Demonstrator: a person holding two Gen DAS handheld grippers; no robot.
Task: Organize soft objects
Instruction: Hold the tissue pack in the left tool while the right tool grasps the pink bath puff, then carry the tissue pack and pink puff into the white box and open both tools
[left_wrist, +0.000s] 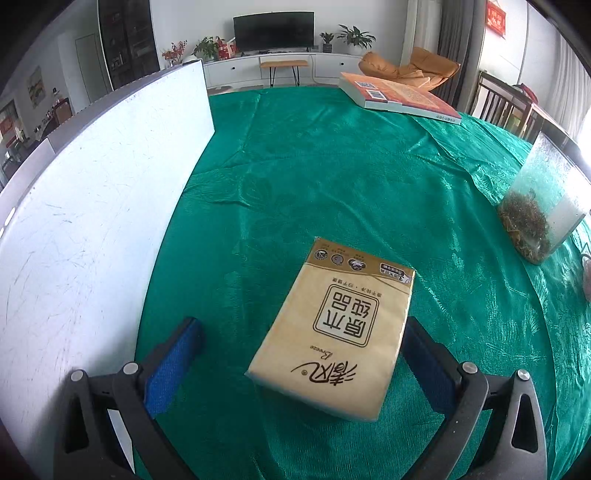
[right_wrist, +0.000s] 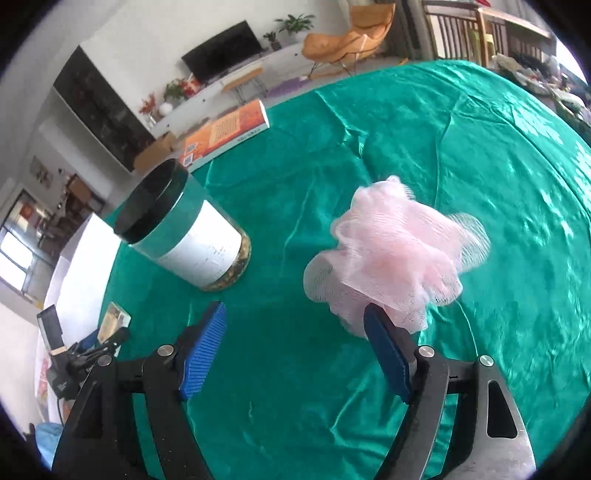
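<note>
left gripper: jaws spread wide, blue pads either side of the tissue pack but not squeezing it. There's a clear gap on the left pad's side; the right pad sits just beside the pack's edge, so nothing is actually held.
tissue pack: tan soft pack with brown print, lying flat on the green cloth, angled a bit, right between the left gripper's fingers.
right gripper: wide open too, nothing between the pads, only bare cloth.
pink bath pouf: fluffy mesh ball on the cloth, just past the right-hand finger's tip and partly behind it; can't tell if they touch.
jar: clear with a black lid and white label, dried stuff at the bottom, standing left of the pouf.
book: orange cover, flat at the far edge of the counter.
white board: big scuffed panel along the counter's left side.
</note>
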